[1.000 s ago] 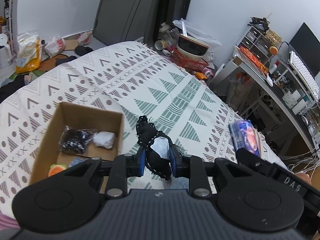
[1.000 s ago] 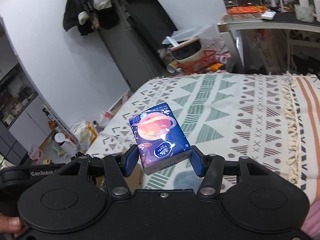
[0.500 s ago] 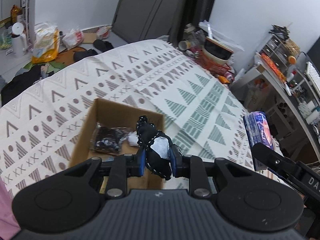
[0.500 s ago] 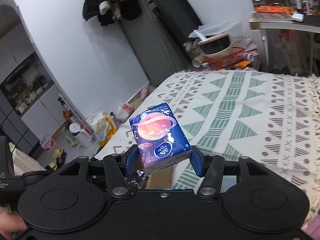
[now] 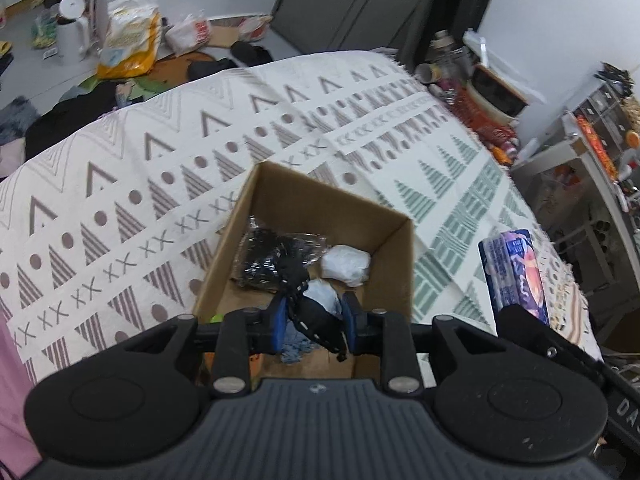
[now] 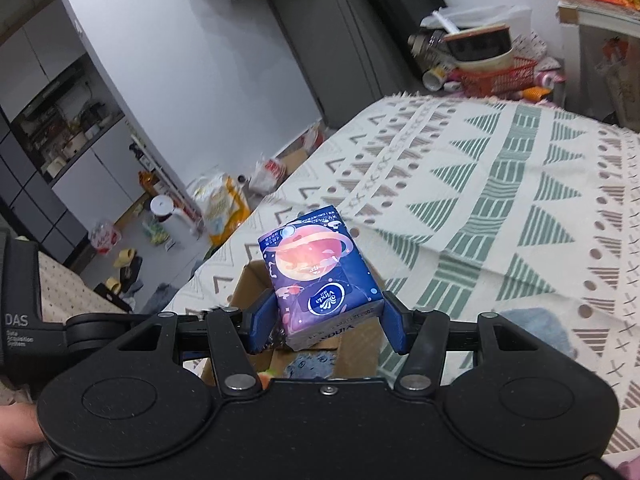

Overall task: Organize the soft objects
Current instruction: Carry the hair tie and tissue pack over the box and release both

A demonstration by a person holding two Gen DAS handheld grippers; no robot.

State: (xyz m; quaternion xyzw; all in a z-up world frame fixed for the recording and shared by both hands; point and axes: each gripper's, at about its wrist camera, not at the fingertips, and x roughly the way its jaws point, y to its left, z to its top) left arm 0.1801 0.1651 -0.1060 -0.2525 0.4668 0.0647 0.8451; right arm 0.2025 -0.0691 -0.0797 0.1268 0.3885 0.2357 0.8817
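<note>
Over a cardboard box (image 5: pixel 276 192) on a patterned bed (image 5: pixel 120 184), the left gripper (image 5: pixel 314 322) clamps a black pouch (image 5: pixel 316 316); the right gripper (image 6: pixel 326 322) grips a tissue pack (image 6: pixel 320 276).

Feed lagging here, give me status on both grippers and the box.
Left gripper shut on black pouch, over cardboard box. Right gripper shut on tissue pack. Nothing blocking.
</note>
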